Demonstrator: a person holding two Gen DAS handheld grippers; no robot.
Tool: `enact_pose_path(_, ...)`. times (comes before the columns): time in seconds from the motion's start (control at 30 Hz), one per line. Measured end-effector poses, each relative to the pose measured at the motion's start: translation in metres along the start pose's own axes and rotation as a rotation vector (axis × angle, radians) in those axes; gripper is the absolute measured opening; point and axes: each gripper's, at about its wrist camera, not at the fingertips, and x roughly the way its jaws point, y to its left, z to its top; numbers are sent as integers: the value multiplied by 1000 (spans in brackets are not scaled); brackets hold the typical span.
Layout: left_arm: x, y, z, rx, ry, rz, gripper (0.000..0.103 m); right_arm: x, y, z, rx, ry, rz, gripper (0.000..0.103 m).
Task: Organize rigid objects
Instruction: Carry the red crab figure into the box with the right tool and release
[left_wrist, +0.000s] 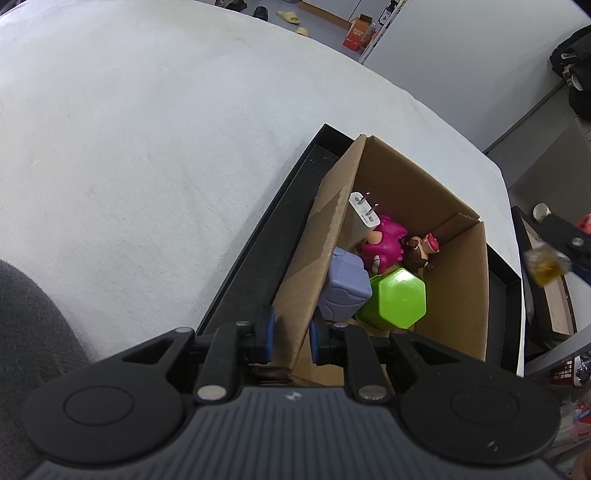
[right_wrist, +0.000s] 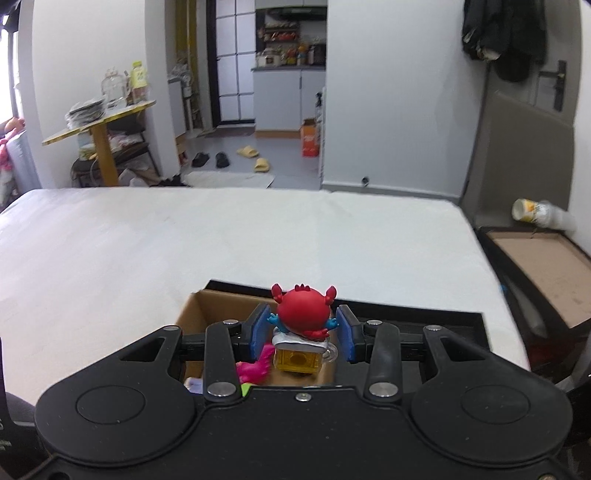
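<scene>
A cardboard box stands in a black tray on the white bed. Inside lie a green hexagonal container, a lilac box, a magenta toy, a brown figurine and a white plug charger. My left gripper is shut on the box's near left wall. My right gripper is shut on a red crab figurine with a yellow clear base, held above the box. It also shows at the right edge of the left wrist view.
The white bed stretches ahead and to the left. A framed board with a toppled cup sits beside the bed on the right. Slippers and a wooden table stand on the floor beyond.
</scene>
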Motion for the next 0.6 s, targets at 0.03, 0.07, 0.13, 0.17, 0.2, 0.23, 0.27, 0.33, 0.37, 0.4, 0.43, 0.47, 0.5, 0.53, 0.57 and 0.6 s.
enact_pose_path(0.03,-2,5,1,-2,1,-4,18,4,2,1,17,26,12,39)
enact_pose_path(0.07,-4,9,1,-6,1,-8,18,8,3,1,40,48,23,39)
enact_pose_path(0.13,-6,16,3,-11,5,-18,18,16,4,0,70,75,31,39)
enact_pose_path(0.17,-7,19,4,-14,6,-24,18,20,6,0,72,87,28,39)
enact_pose_path(0.2,-8,22,5,-14,8,-28,18,25,8,-1,73,105,25,39)
enact_pose_path(0.23,-9,25,6,-14,9,-30,18,29,11,-2,71,120,24,39)
enact_pose_path(0.27,-6,24,9,-16,11,-32,18,33,14,-2,68,133,18,39)
enact_pose_path(0.33,-5,26,12,-22,16,-37,19,41,16,-2,78,165,6,39)
enact_pose_path(0.37,-4,26,13,-26,19,-41,19,45,15,-2,104,181,3,39)
enact_pose_path(0.4,-5,27,14,-26,20,-45,19,48,14,-1,134,197,2,39)
enact_pose_path(0.43,-5,30,15,-26,22,-50,19,50,14,-1,147,207,-3,39)
enact_pose_path(0.47,-4,33,16,-28,24,-55,19,53,14,0,146,216,-14,39)
enact_pose_path(0.5,-3,33,16,-30,26,-59,19,56,16,0,136,226,-27,39)
enact_pose_path(0.53,-3,35,19,-32,28,-62,19,60,18,0,126,237,-35,39)
enact_pose_path(0.57,-3,38,20,-35,30,-64,19,63,20,0,120,247,-43,39)
enact_pose_path(0.6,-2,38,21,-35,32,-65,19,67,22,0,113,258,-53,39)
